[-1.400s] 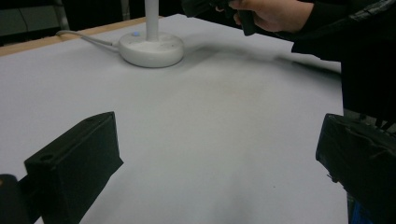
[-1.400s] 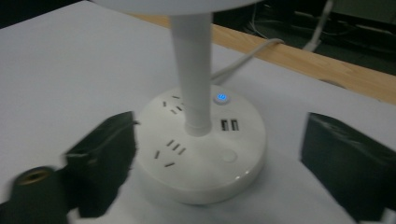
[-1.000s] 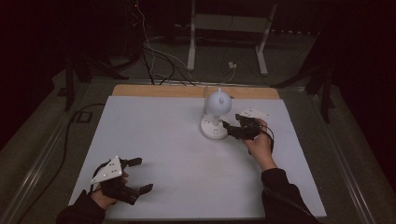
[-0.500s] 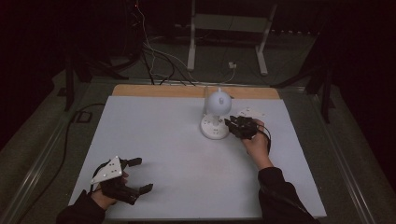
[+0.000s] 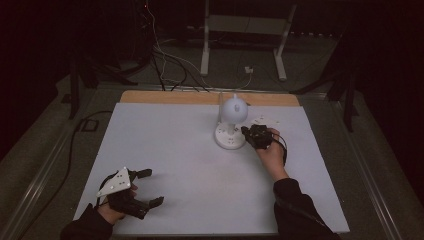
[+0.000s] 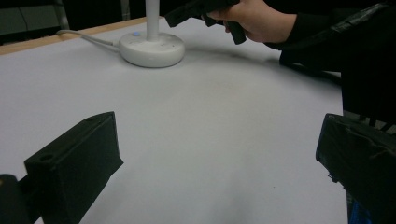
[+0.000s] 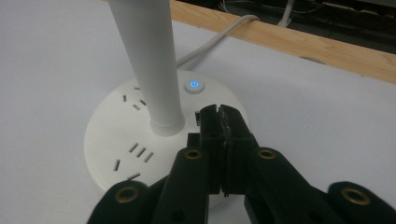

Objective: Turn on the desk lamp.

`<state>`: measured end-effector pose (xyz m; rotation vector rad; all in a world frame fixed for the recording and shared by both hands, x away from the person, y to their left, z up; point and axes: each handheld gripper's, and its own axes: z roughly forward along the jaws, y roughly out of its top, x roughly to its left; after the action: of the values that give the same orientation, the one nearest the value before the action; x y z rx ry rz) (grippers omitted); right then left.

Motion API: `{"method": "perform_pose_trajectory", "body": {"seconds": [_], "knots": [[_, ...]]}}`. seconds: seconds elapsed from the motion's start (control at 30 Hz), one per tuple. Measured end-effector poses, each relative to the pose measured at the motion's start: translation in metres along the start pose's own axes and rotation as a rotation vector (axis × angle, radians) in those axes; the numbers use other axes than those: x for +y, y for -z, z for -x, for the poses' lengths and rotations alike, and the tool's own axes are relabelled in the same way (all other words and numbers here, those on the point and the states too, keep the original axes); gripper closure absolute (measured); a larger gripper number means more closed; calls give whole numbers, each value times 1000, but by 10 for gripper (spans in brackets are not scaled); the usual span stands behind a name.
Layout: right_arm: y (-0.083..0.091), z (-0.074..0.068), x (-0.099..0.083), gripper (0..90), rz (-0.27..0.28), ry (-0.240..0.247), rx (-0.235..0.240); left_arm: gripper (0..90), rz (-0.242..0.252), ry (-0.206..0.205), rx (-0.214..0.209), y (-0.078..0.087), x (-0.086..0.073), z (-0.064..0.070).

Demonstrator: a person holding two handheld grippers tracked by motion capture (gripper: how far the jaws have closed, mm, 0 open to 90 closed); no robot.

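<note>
Item: white desk lamp [image 5: 231,122] with round socket base [image 7: 154,140], standing at the far middle of the white table [image 5: 190,170].

Right gripper [image 5: 250,134]: jaws pressed flat together, nothing between them. In the right gripper view its tips [image 7: 223,122] hover over the near rim of the base, just right of the lamp's post [image 7: 149,60]; the lit blue power button [image 7: 194,86] lies just ahead of the tips and slightly left. Whether the tips touch the base cannot be told.

Left gripper [image 5: 145,187]: jaws spread wide, empty, at the near left corner of the table. The lamp sits well apart from it, far ahead and to the right.

Change since a second ago: the right gripper has edged closer to the base; the left gripper and the lamp have stayed put.

Orientation: the post's long axis runs upright from the base, the globe head [image 5: 234,107] on top. The white cord [image 7: 215,39] leaves the base away from the right gripper, toward the wooden table edge [image 7: 299,44].
</note>
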<state>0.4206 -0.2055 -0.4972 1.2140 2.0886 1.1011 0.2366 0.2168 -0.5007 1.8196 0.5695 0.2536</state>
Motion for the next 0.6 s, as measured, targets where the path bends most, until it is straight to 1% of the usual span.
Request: {"method": "perform_pose_trajectory", "body": {"seconds": [0.13, 0.23, 0.27, 0.4, 0.53, 0.6], "knots": [[-3, -1, 0, 899, -17, 9, -4, 3, 0, -1, -1, 0, 0, 0], [-5, -1, -1, 900, -28, 3, -1, 3, -2, -1, 1, 0, 0, 0], [-6, -2, -2, 900, -30, 8, -1, 3, -2, -2, 0, 0, 0, 0], [-8, -2, -3, 900, -35, -2, -1, 3, -2, -4, 0, 0, 0, 0], [-9, -2, -4, 900, -38, 5, 1, 3, -1, 0, -1, 0, 0, 0], [-10, -2, -4, 900, -39, -5, 6, 3, -3, -3, 0, 0, 0, 0]]}}
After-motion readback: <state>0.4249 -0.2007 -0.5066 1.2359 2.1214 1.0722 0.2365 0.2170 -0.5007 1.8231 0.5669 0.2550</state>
